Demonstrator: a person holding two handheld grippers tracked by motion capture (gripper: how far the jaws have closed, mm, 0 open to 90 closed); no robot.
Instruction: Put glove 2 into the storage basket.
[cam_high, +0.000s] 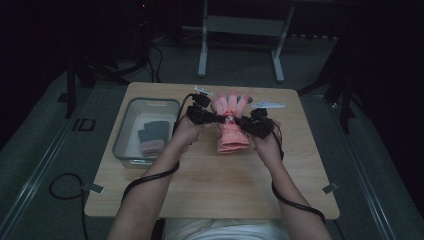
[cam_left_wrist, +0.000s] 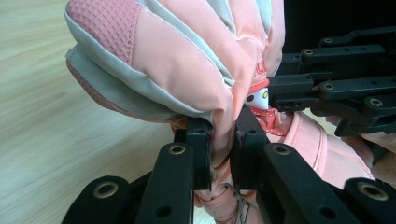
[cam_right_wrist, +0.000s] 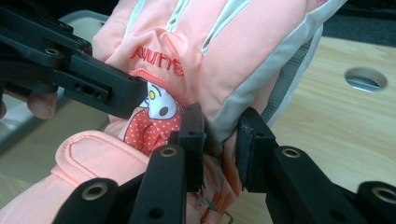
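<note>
A pink padded glove (cam_high: 230, 125) with grey trim and a cartoon patch is held up over the wooden table (cam_high: 210, 185), fingers pointing away from me. My left gripper (cam_high: 219, 119) pinches its left side at the wrist and my right gripper (cam_high: 240, 122) pinches the right side. In the left gripper view the jaws (cam_left_wrist: 223, 137) are shut on a fold of the glove (cam_left_wrist: 163, 60), with the right gripper (cam_left_wrist: 299, 91) just beyond. In the right gripper view the jaws (cam_right_wrist: 219, 135) clamp the glove's (cam_right_wrist: 243, 42) grey edge, and the left gripper (cam_right_wrist: 93, 81) bites in from the left.
A clear plastic bin (cam_high: 125, 131) at the table's left holds a dark glove (cam_high: 152, 136). A small white object (cam_high: 267, 105) lies at the back right. A round hole (cam_right_wrist: 366, 78) is set in the tabletop. Cables trail from both hands.
</note>
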